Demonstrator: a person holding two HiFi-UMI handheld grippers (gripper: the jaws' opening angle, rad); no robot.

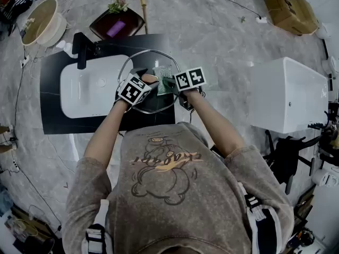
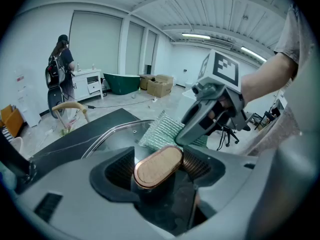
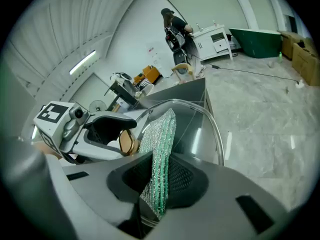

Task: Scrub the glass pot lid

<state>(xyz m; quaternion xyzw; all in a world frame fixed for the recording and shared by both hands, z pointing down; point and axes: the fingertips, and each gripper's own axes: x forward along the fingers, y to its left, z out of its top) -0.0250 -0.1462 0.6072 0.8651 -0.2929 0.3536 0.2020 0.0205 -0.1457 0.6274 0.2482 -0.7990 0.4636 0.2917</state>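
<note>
The glass pot lid is held above the black counter's right end, its rim a steel ring. My left gripper is shut on the lid's copper-rimmed wooden knob, which sits between the jaws of the left gripper. My right gripper is shut on a green and silver scrub sponge, pinched edge-on, its flat side against the glass lid. In the left gripper view the sponge lies on the lid under the right gripper. The left gripper shows beside the sponge.
A white sink with a black faucet is set in the black counter. A white bathtub stands to the right, a round basin far left, cardboard boxes far right. A person stands at a distant cabinet.
</note>
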